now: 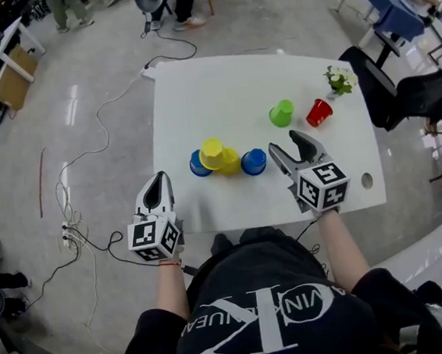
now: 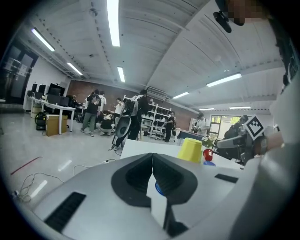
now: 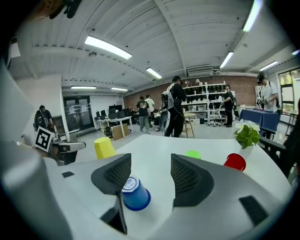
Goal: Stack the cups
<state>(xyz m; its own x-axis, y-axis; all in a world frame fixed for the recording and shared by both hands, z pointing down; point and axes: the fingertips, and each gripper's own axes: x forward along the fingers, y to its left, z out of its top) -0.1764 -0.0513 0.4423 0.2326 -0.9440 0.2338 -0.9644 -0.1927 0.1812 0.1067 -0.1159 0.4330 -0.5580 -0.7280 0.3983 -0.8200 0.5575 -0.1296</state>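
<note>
1. On the white rectangular desk (image 1: 197,96): loose plastic cups, not gathered into a single tower. The task is judged to be at an early stage.
2. Blue plastic cup, right-hand one (image 3: 136,194): base uppermost, near the desk's front edge. It sits just ahead of the right claw (image 3: 150,161), close to that claw's left jaw, and nothing touches it.
3. Right claw: jaws wide apart and empty, aimed at that blue cup. The spread looks meant to let the cup's body pass between them.
4. Left claw (image 2: 151,157): jaws together with nothing between them. It is held back at the desk's near left corner, probably to leave the working side free.
5. Yellow plastic cup (image 1: 219,157): middle of the front row, between the two blue cups. Whether it is one cup or two nested cannot be told.
6. Second blue plastic cup (image 1: 197,164): left end of the row, touching or just beside the yellow one.
7. Green plastic cup (image 1: 281,113) and red plastic cup (image 1: 319,112): farther back and apart from the row, near a small potted plant (image 1: 339,80). They are judged to be awaiting collection.
</note>
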